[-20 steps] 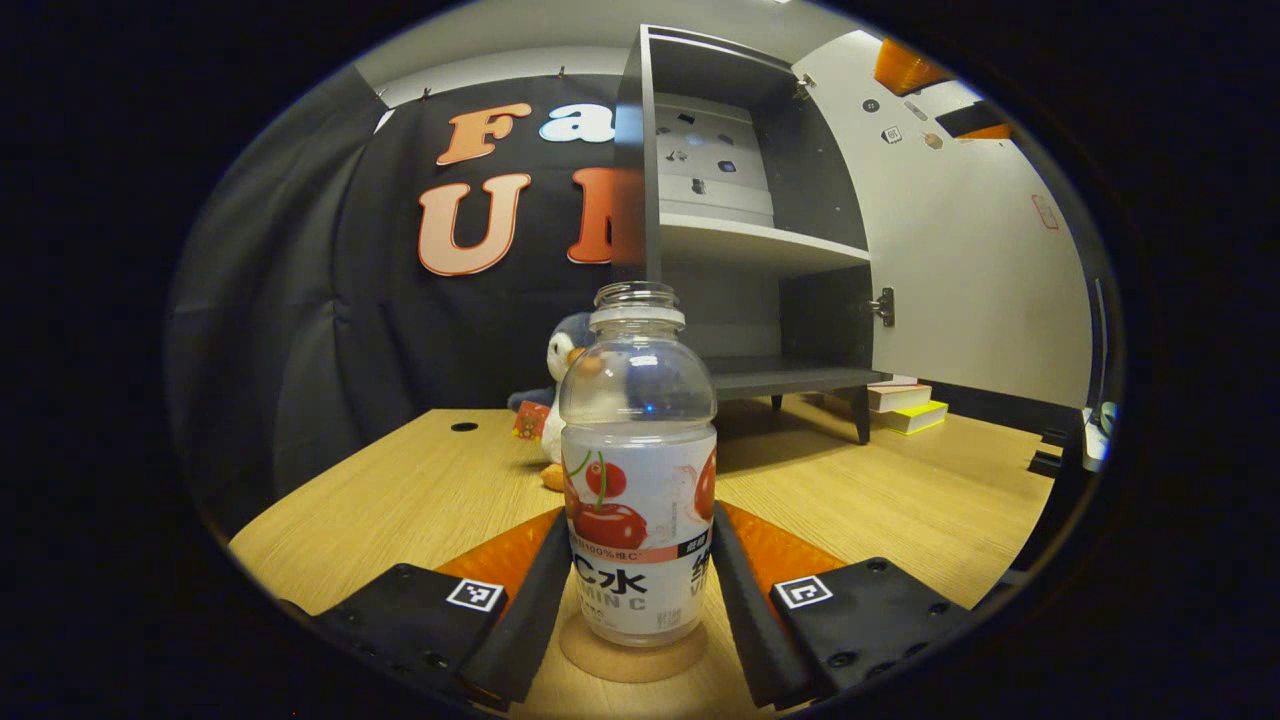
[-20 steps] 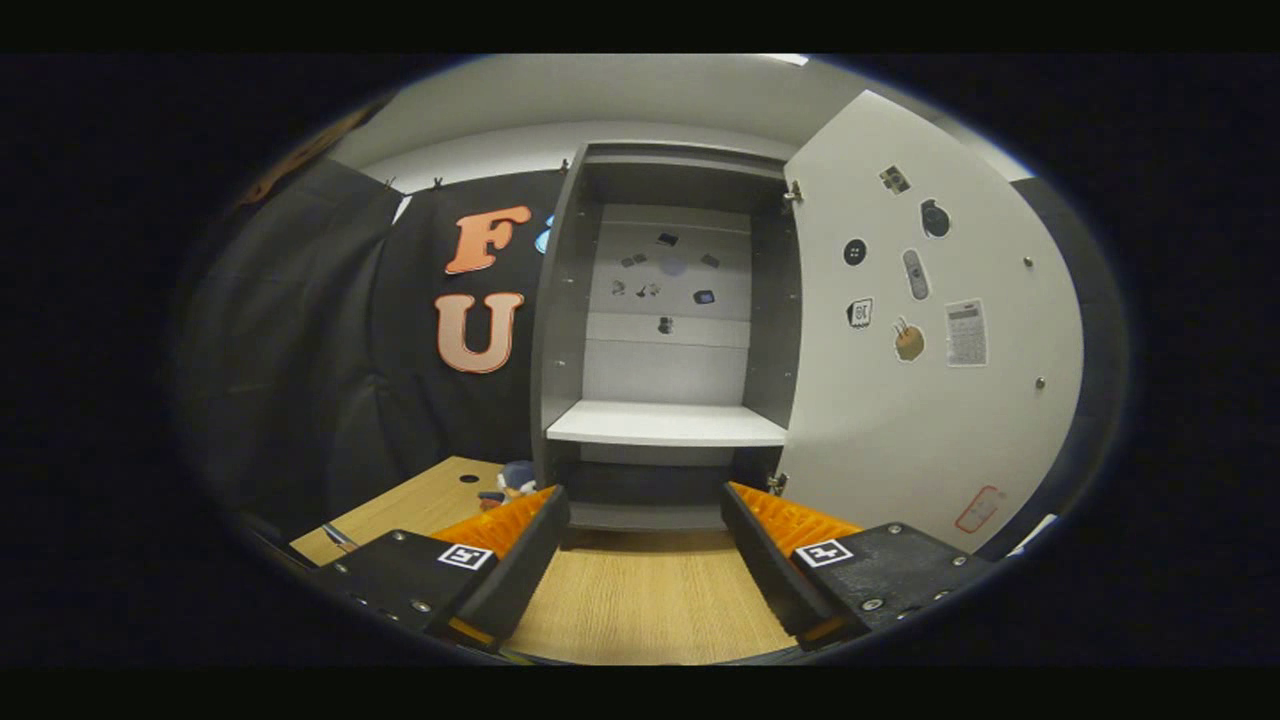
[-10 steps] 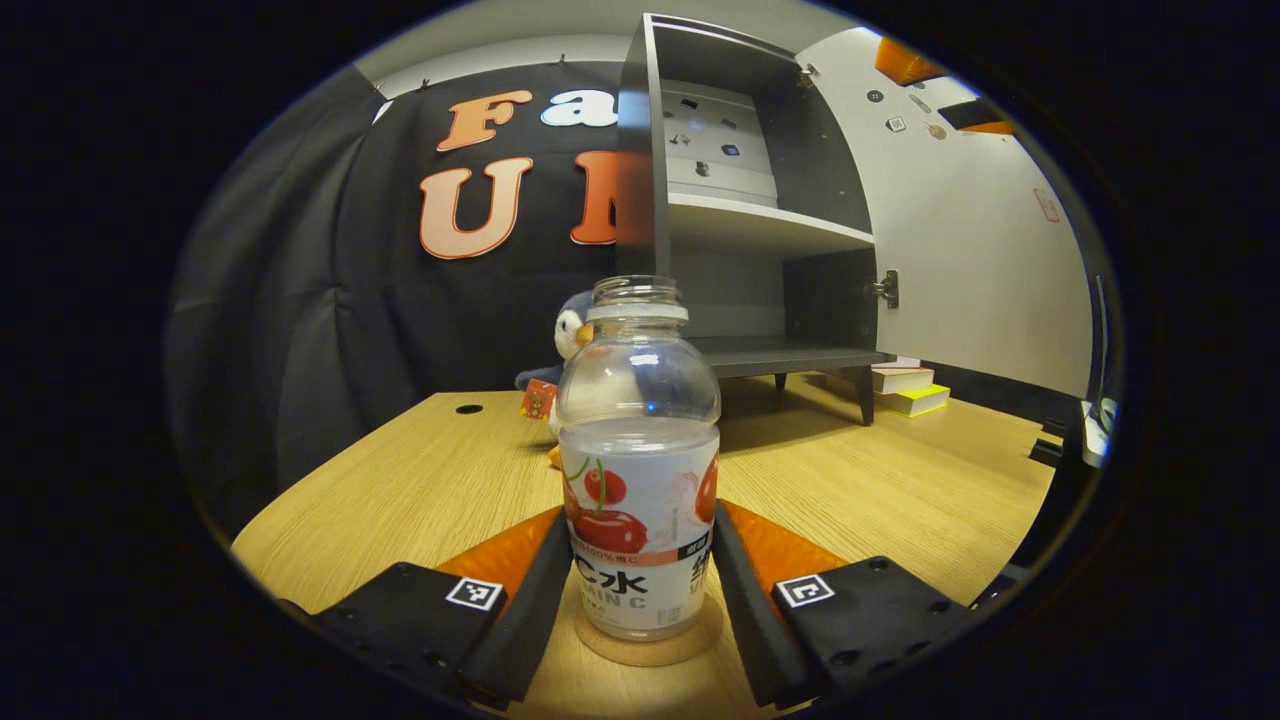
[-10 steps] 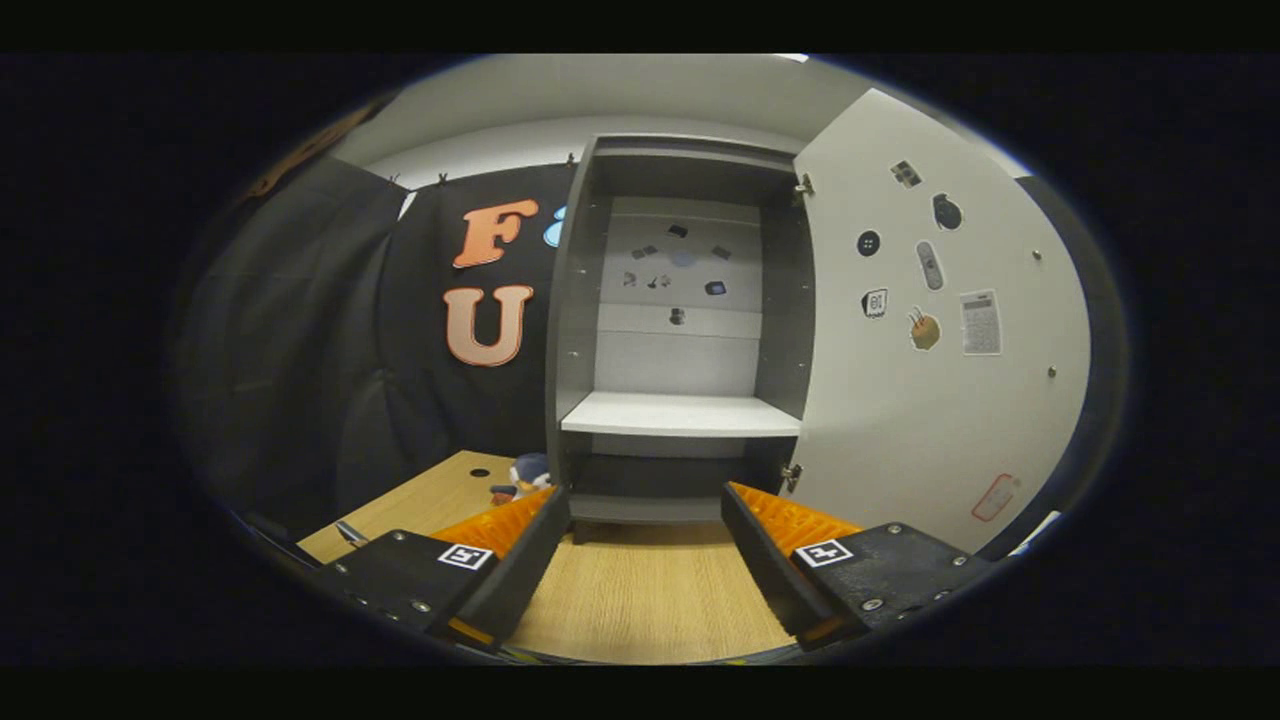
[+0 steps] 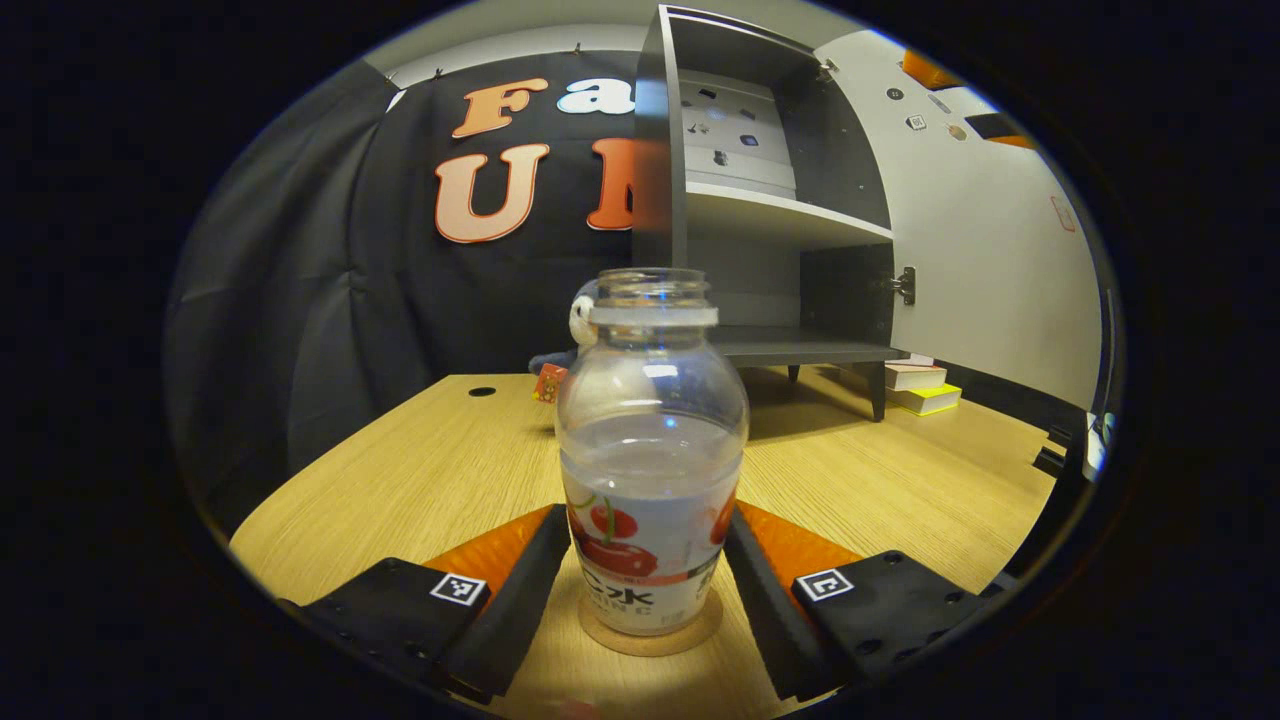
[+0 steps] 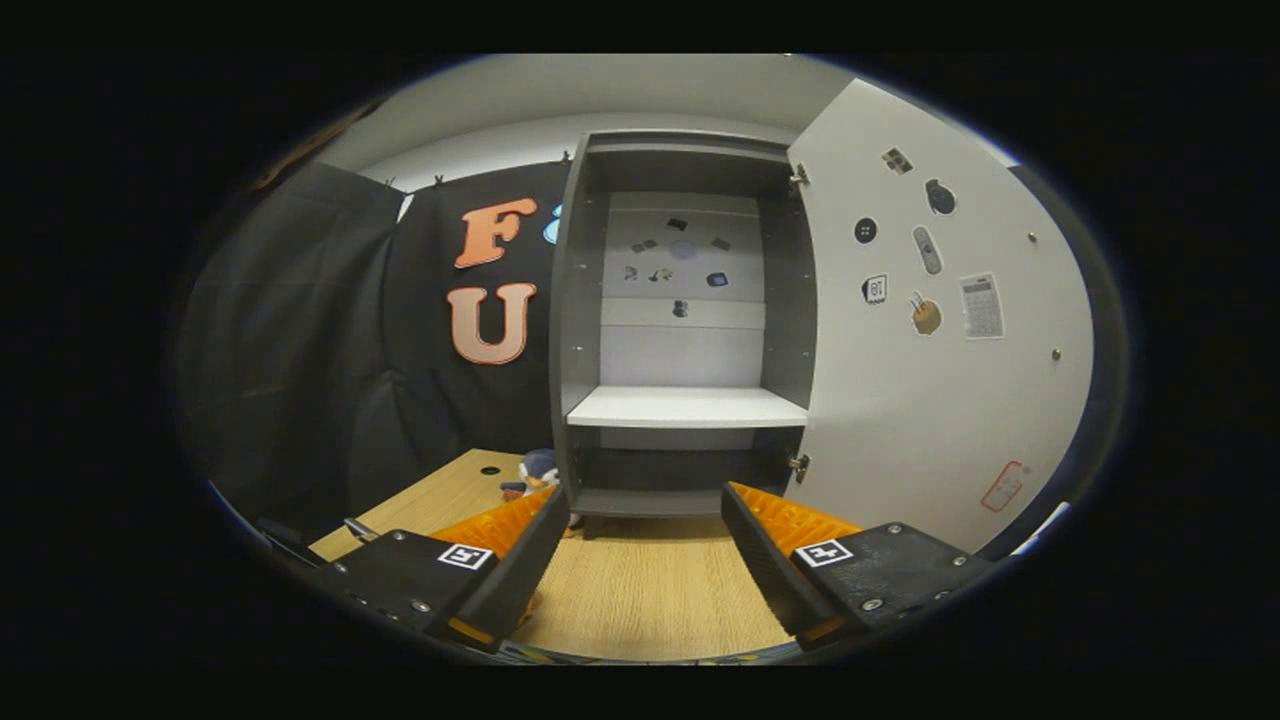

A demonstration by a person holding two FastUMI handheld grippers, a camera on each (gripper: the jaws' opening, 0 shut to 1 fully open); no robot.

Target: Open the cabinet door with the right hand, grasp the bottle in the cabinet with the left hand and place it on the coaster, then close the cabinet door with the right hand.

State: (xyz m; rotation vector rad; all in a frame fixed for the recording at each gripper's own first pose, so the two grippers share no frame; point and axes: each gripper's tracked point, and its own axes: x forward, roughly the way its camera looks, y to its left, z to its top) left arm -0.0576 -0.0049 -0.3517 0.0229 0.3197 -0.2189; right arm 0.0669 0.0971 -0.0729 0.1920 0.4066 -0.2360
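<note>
A clear bottle with a cherry label and no cap stands upright on a round cork coaster on the wooden table. My left gripper is open just wider than the bottle, one finger close on each side near its lower half. In the right gripper view, my right gripper hangs open and holds nothing, facing the grey cabinet from a short way off. The white cabinet door is swung open to the right. Both cabinet shelves are bare.
A penguin plush sits behind the bottle, by the cabinet's left side. A small stack of books lies under the open door. Bare tabletop stretches left and right of the coaster.
My left gripper's fingers have spread a little and the bottle now rests on the coaster, shifted relative to the fingers. The right gripper has drifted slightly, still open.
</note>
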